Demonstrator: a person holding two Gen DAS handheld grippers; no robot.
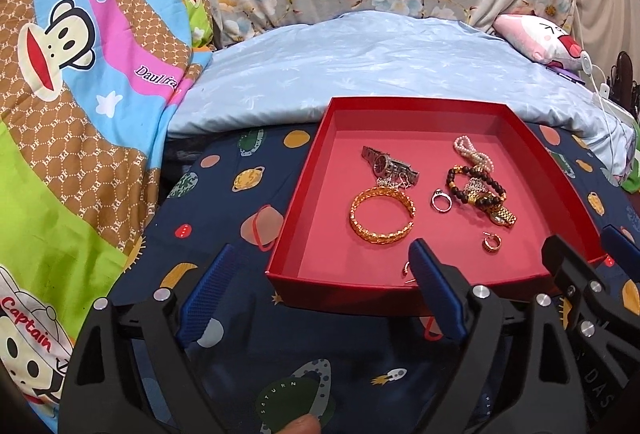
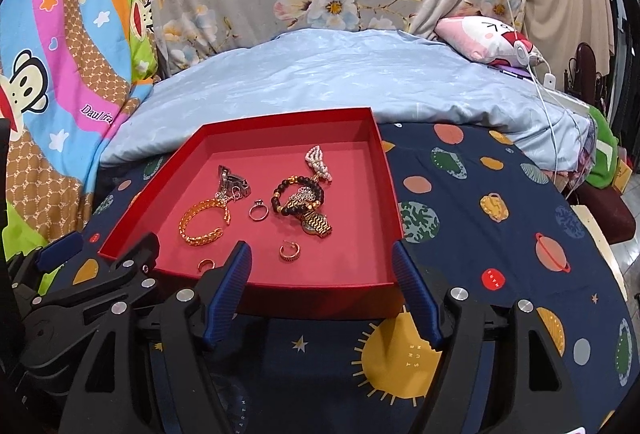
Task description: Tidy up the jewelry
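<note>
A shallow red tray [image 1: 416,102] [image 2: 288,115] lies on the space-print bedspread. In it are a gold bangle [image 1: 382,235] [image 2: 200,240], a silver watch [image 1: 390,163], a ring [image 1: 437,195], a black bead bracelet [image 1: 454,173] tangled with a gold watch [image 1: 505,217], a pearl bracelet [image 1: 474,153] and a gold hoop earring [image 1: 489,245] [image 2: 286,256]. My left gripper [image 1: 326,252] stands open over the tray's near left corner. My right gripper [image 2: 322,252] stands open at the near right edge. Neither touches any jewelry.
A small gold piece [image 2: 206,265] lies by the tray's near wall. A light blue quilt [image 1: 360,65] is bunched behind the tray, a cartoon-print blanket [image 1: 80,93] rises on the left, and a white cable [image 2: 548,105] hangs at the right.
</note>
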